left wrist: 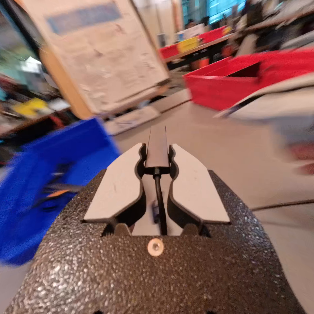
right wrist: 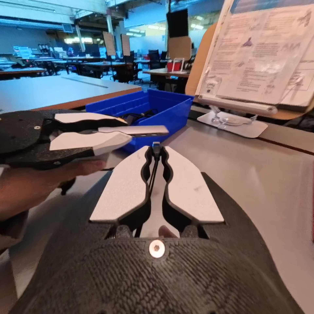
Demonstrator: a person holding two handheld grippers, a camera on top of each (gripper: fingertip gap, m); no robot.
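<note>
Gripping a flat grey hub [left wrist: 157,149], the left gripper [left wrist: 157,144] has its fingers clamped on the hub's sides, with the hub's black cable [left wrist: 160,203] running back between them. In the right wrist view the same left gripper [right wrist: 126,130] comes in from the left, held by a hand [right wrist: 34,186], and the hub [right wrist: 136,130] juts out past its tips above the table [right wrist: 237,169], just in front of the blue bin.

Right gripper [right wrist: 156,148] is closed on a small black plug [right wrist: 156,150], whose metal tip points forward toward the hub; the two are near but apart. Thin black cords [right wrist: 153,176] trail back from the plug between the fingers.

A blue bin [right wrist: 153,108] sits on the table beyond both grippers, holding a tangle of dark cables [right wrist: 144,113]; what else lies in it cannot be made out. In the left wrist view the blue bin [left wrist: 51,169] is blurred at left, with dark and orange shapes inside. A red bin [left wrist: 237,85] stands at right in that view, its contents hidden, and more red bins [left wrist: 195,44] line a far table.

A printed sheet [right wrist: 263,51] with a blue header, text blocks and small drawings leans on a white stand [right wrist: 232,124] at the table's back; its print is too blurred to read. No brand shows on the hub or bins.
</note>
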